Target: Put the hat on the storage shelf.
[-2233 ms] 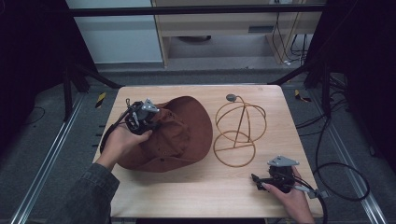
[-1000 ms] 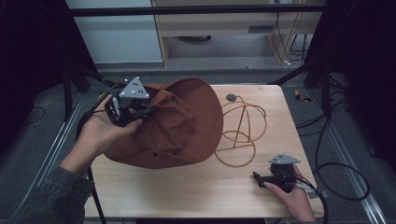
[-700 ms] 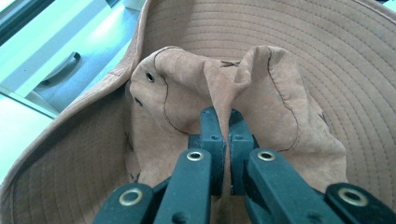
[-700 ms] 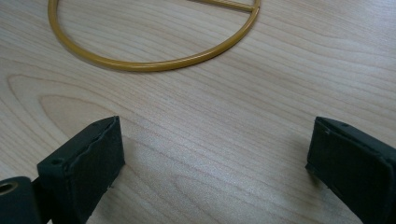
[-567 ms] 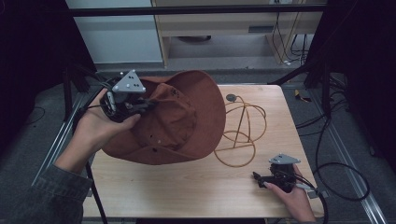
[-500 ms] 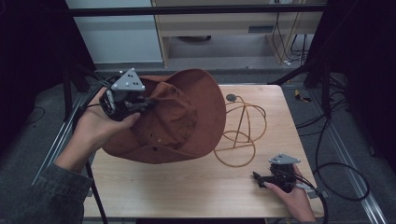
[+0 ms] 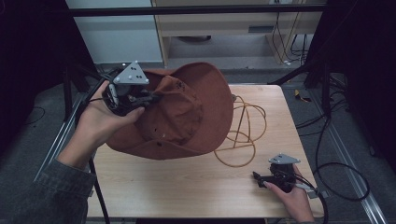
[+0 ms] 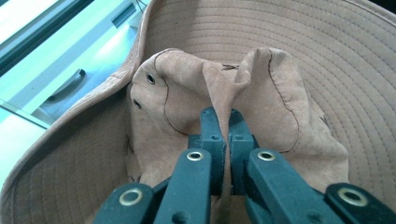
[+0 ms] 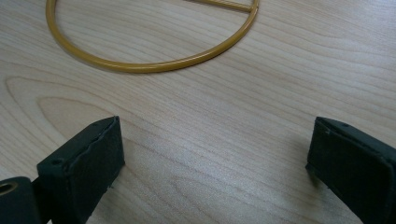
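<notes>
Nearest you, your right claw (image 7: 258, 178) rests low on the wooden table (image 7: 187, 186), at its near right corner, with its jaws spread wide and nothing between them. Just ahead of those jaws, in the right gripper view, lies the round base of the yellow wire stand (image 9: 149, 60), apart from both jaw tips. Farther off and to the left, your left claw (image 8: 223, 135) is pressed together on a fold in the crown of the brown hat (image 8: 289, 60), pinching the cloth between its jaws. From above, your left hand (image 7: 100, 122) holds that claw raised over the table's left edge. The hat hangs from it, brim tilted, overlapping the left of the stand.
</notes>
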